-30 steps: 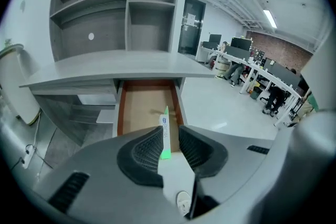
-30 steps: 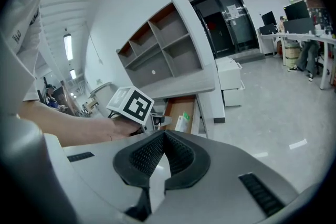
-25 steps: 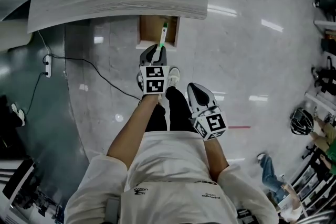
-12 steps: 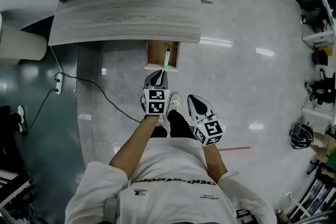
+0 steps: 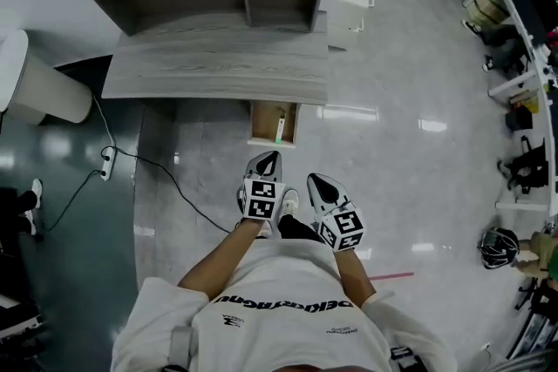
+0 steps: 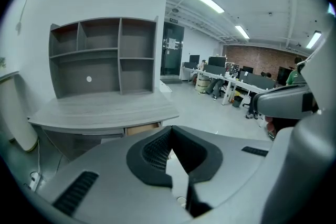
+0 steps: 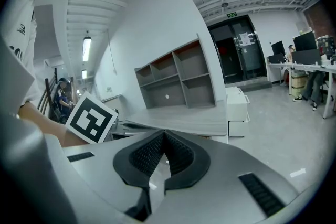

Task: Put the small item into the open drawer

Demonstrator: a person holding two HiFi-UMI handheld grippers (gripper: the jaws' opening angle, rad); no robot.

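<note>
Left gripper (image 5: 267,163): jaws closed tip to tip, nothing between them. Right gripper (image 5: 316,185): jaws likewise closed and empty. Both are held near the person's body, well apart from the grey wood-grain counter (image 5: 218,74).

The open light-brown wooden drawer (image 5: 259,125) projects from under the counter's front edge. Its only visible content is the slim white stick-like item with a green end (image 5: 279,127), lying lengthwise near the right wall.

Assessment: the item is probably light, rigid and prone to rolling. If re-gripped, it is best taken across mid-shaft.

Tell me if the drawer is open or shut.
Open. The drawer sticks out from under the desk, and a white-green item lies inside.
</note>
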